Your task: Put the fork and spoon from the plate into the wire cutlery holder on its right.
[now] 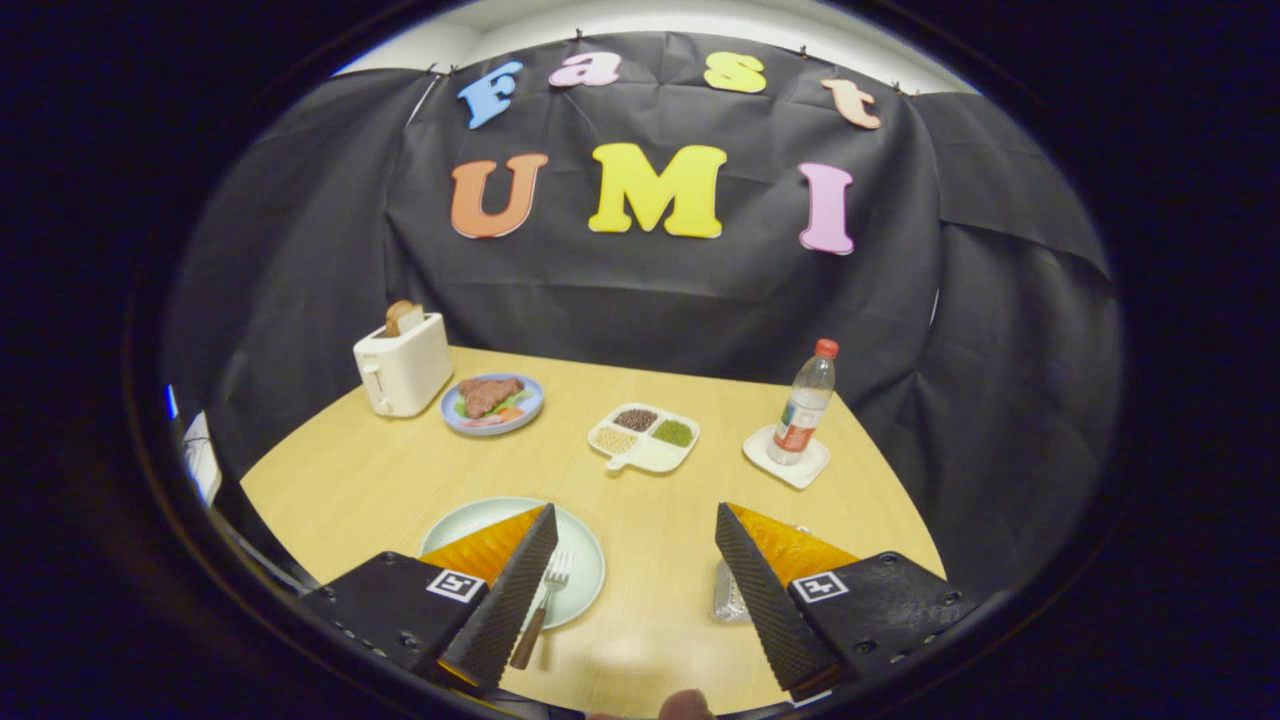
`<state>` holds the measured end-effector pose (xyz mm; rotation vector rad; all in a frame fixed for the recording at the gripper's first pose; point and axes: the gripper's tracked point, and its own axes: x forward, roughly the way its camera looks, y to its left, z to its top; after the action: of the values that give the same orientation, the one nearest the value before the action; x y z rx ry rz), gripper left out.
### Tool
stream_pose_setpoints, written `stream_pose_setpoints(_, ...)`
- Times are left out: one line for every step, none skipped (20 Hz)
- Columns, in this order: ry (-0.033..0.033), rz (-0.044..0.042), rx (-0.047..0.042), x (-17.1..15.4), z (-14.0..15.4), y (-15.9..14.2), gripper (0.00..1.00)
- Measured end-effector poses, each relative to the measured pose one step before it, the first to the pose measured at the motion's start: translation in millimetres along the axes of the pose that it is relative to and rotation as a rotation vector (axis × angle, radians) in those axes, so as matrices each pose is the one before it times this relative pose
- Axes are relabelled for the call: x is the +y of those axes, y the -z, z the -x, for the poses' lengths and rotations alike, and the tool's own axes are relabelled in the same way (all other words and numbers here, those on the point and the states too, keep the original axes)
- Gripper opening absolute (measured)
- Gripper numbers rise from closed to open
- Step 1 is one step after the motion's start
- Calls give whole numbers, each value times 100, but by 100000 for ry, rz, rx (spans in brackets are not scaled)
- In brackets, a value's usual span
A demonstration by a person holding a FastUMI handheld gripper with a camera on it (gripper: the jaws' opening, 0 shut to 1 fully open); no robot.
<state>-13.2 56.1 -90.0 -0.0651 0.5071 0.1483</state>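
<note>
Pale wooden tabletop (640, 600) stretches out under black booth drapes, with a white toaster (403, 375) holding a slice of bread, a blue plate of meat and greens (492, 404), a white divided dish of grains (645, 438) and a clear bottle with a red cap (803, 405) on a white coaster set along the far side. Nearer, the gripper (636, 530) hangs with its fingers spread wide apart, holding nothing. A silver fork with a brown wooden handle (545, 595) lies on the pale green round plate (585, 570), just beside the left finger's inner edge. A bit of shiny wire cutlery holder (730, 598) peeks out behind the right finger. I cannot make out the spoon. Nothing looks moved yet, so I'd say the first pickup is in hand: the fingers need to shift left and down to straddle the fork's handle, then close.
</note>
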Motion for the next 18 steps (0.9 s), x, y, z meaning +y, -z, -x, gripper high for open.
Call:
stream_pose_setpoints(-3164,-1089,6339,1012,-49,1670,95)
stream_pose_setpoints(-3002,-1375,6429,938,-261,1471,96)
stream_pose_setpoints(-1854,-1313,5462,564,-152,1171,96)
stream_pose_setpoints(-1233,-1066,4420,459,-304,956,96)
stream_pose_setpoints(-1104,-654,3922,279,-288,911,96)
stream_pose_setpoints(-877,-690,3084,436,-269,742,96)
stream_pose_setpoints(-608,-351,2943,393,-265,764,96)
stream_pose_setpoints(-648,-23,2640,270,-342,749,94)
stream_pose_setpoints(-640,-306,2474,256,-325,679,94)
stream_pose_setpoints(-510,-336,2013,159,-442,740,93)
stream_pose_setpoints(-1799,-1053,2059,427,-372,786,89)
stream_pose_setpoints(-927,-935,2633,292,-377,884,85)
stream_pose_setpoints(-780,-1016,2329,90,-458,755,81)
stream_pose_setpoints(-613,-1045,2339,120,-368,555,80)
stream_pose_setpoints(-945,-846,1729,226,-302,385,80)
stream_pose_setpoints(-820,-762,811,248,-299,219,80)
stream_pose_setpoints(-528,-215,586,151,-153,219,80)
stream_pose_setpoints(-142,408,820,89,-257,160,80)
